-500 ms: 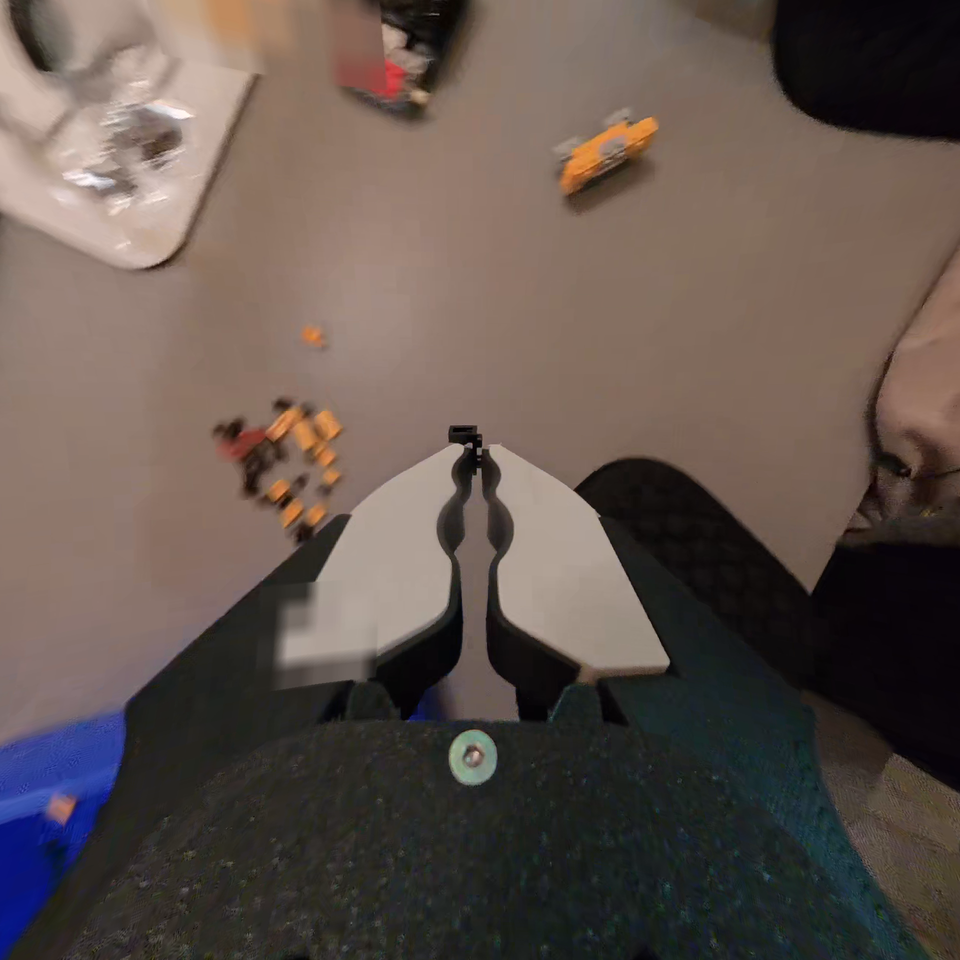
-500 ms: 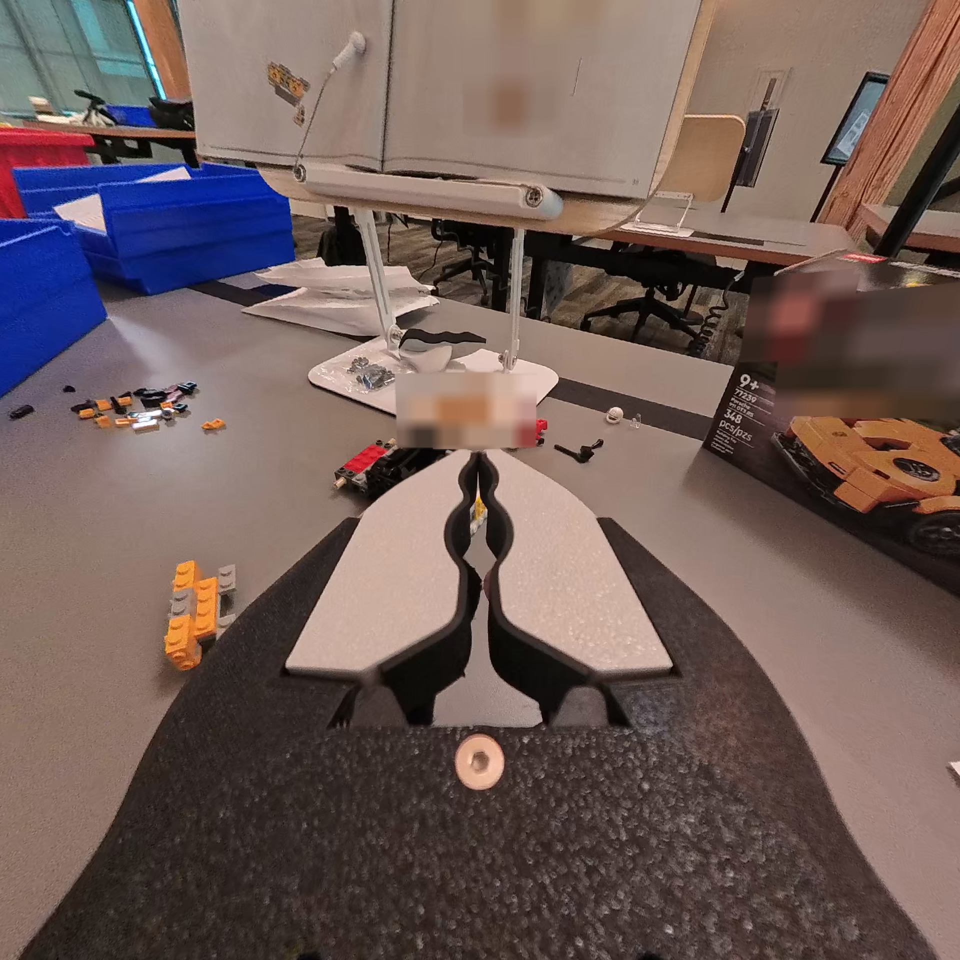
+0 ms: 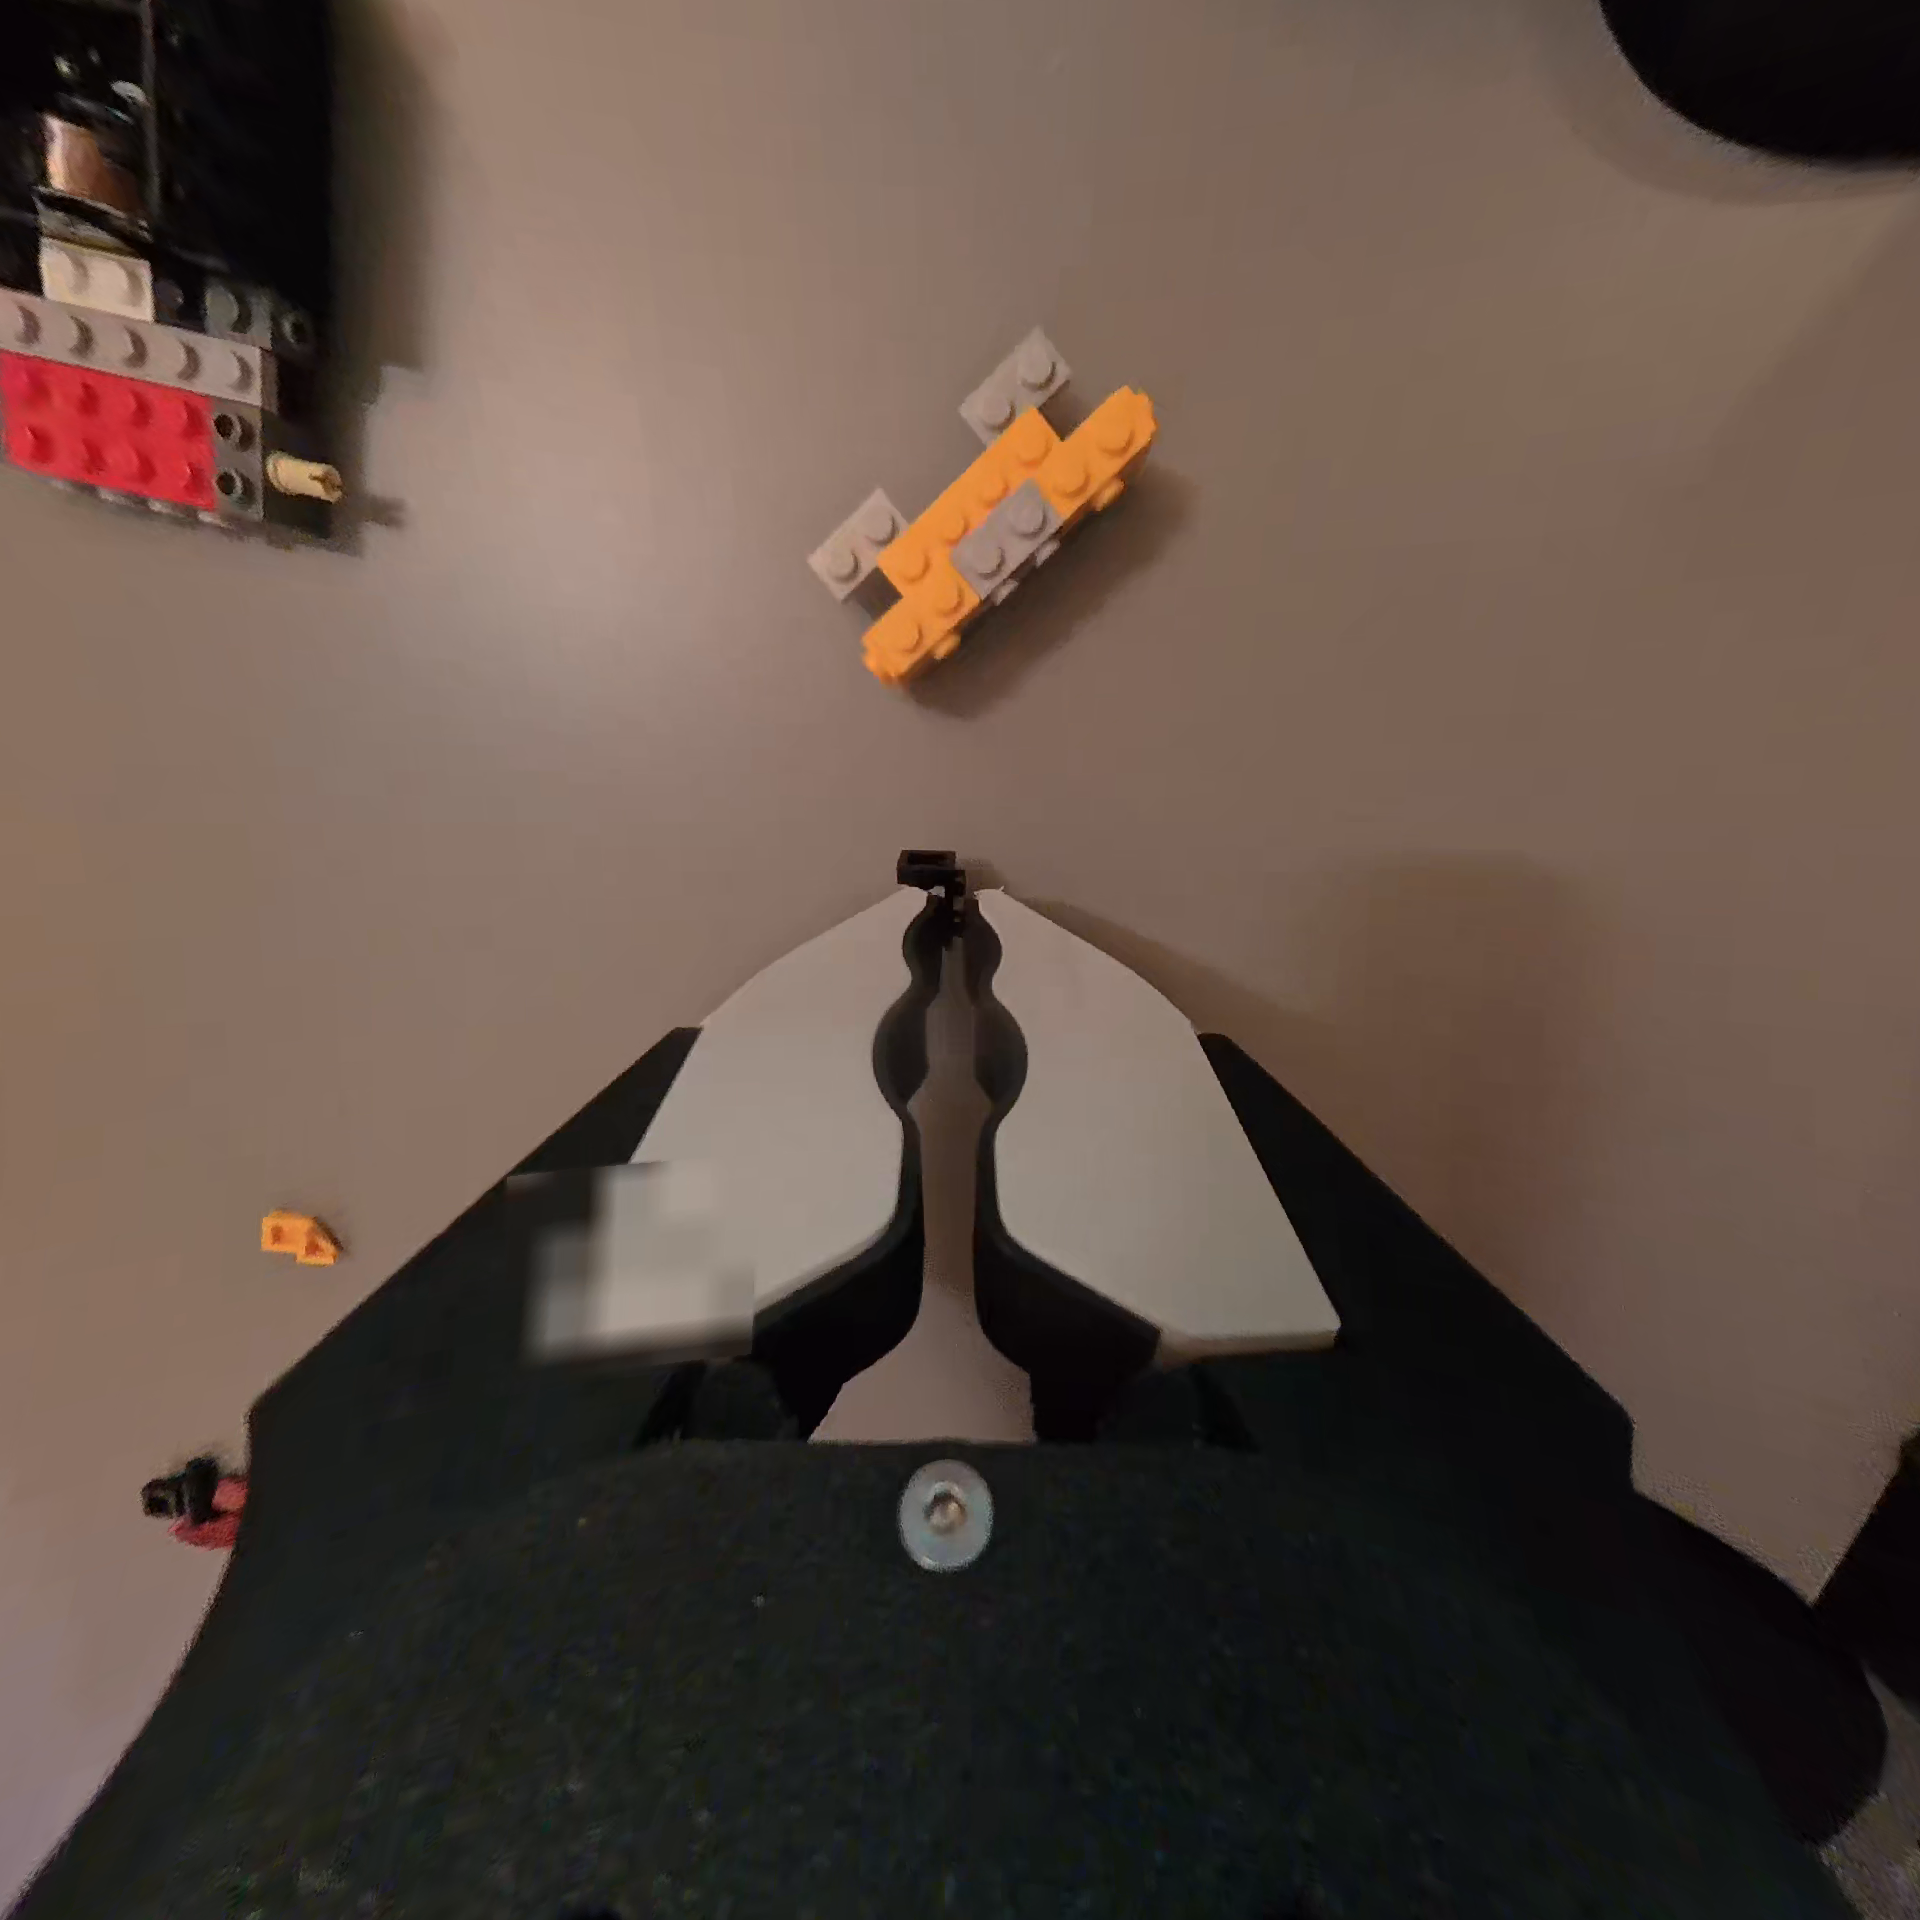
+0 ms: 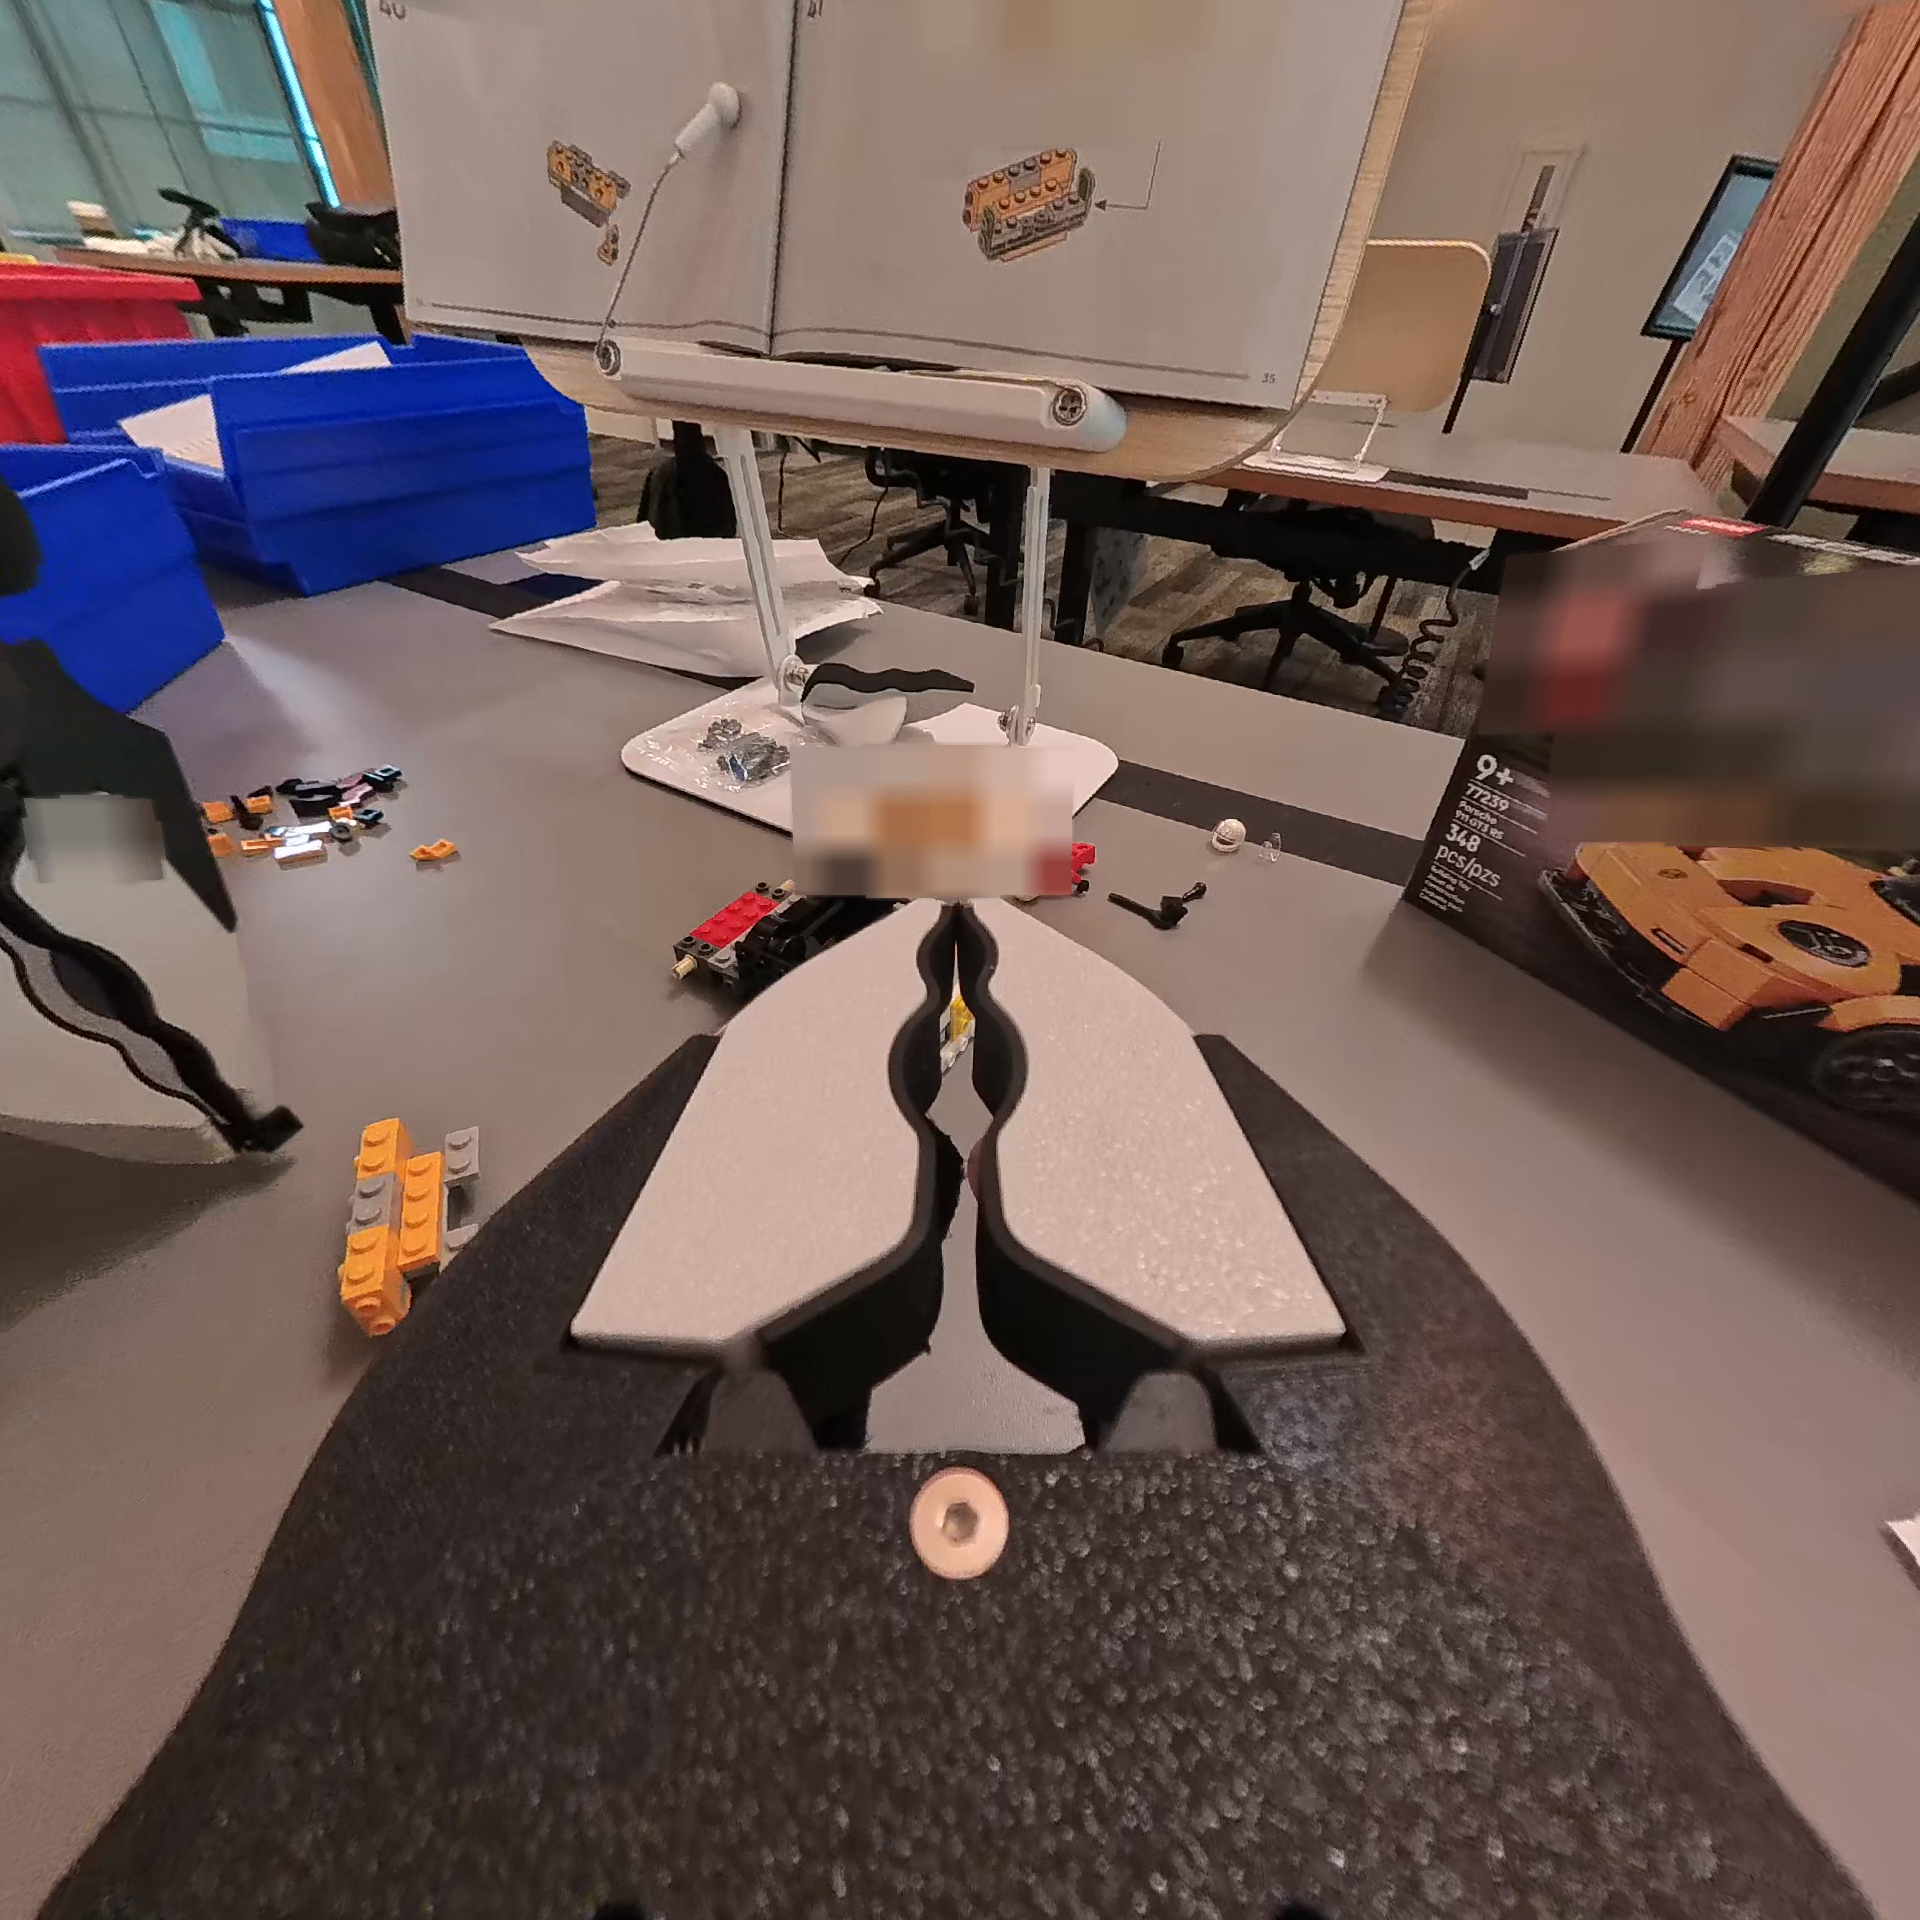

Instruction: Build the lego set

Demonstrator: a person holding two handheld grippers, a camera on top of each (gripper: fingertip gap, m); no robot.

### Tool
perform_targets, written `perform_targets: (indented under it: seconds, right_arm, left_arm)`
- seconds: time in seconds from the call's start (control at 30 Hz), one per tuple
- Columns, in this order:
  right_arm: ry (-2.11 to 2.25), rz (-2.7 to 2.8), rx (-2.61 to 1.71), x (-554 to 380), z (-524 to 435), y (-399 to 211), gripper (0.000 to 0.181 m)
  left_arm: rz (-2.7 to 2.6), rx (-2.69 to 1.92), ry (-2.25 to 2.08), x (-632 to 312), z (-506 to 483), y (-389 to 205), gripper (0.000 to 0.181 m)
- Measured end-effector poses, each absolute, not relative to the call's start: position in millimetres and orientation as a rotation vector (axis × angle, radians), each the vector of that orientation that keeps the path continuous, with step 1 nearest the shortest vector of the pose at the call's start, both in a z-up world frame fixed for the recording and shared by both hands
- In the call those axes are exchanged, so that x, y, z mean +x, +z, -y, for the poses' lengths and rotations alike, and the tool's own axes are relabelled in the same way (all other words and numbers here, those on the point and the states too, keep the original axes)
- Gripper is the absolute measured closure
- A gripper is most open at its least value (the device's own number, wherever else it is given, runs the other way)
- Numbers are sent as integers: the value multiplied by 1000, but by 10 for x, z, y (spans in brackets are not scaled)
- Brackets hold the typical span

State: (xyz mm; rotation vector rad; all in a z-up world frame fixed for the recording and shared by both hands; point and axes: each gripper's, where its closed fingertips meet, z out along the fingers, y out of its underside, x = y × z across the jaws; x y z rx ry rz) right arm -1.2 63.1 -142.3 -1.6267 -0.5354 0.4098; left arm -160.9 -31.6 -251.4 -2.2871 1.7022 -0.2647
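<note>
The left gripper (image 3: pixel 951 902) was pinched nearly closed on a small black clip piece (image 3: pixel 932 875), which stuck out past the fingertips above the grey table (image 3: pixel 1455 644). At twelve o'clock from the tips, a little apart, lay the orange and grey sub-assembly (image 3: pixel 987 509), studs up. The black and red chassis (image 3: pixel 135 416) sat at ten o'clock, a loose orange piece (image 3: pixel 298 1236) at eight. The right gripper (image 4: pixel 957 920) appeared closed and seemingly empty, with the sub-assembly (image 4: pixel 407 1216) at its nine o'clock. To seat the clip well, I judged it should come down square over the studs while the right gripper steadied the sub-assembly.
</note>
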Motion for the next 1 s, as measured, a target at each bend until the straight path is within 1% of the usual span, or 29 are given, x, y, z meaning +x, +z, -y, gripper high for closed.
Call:
perform_targets:
  seconds: [0.07, 0.17, 0.3, 0.43, 0.53, 0.63, 0.73, 0.87, 1.0]
  right_arm:
    - [408, 537, -1630, -14, -633, -1433, 181]
    - [410, 538, -1633, -16, -636, -1443, 181]
    - [417, 536, -1629, -18, -628, -1429, 181]
    - [428, 534, -1628, -26, -621, -1419, 181]
    - [431, 539, -1629, -39, -618, -1425, 181]
    - [429, 540, -1631, -41, -620, -1429, 181]
    - [428, 539, -1637, -37, -627, -1445, 181]
    - [425, 537, -1647, -25, -641, -1472, 181]
    - [435, 535, -1662, -26, -657, -1510, 181]
  left_arm:
    - [-1671, -2267, -300, -1570, 313, -2504, 164]
    - [-1529, -2224, -415, -1555, 299, -2316, 153]
    - [-1268, -2152, -496, -1913, 254, -1755, 153]
    - [-961, -2206, -239, -3067, 55, -1181, 161]
    - [-751, -2371, 4, -4175, -24, -1025, 161]
    - [-559, -2568, 117, -5096, -37, -1149, 164]
    - [-447, -2747, 153, -5693, 10, -1468, 166]
    - [-459, -2969, 172, -6061, 220, -1907, 166]
    - [-694, -3139, 144, -6066, 518, -2138, 163]
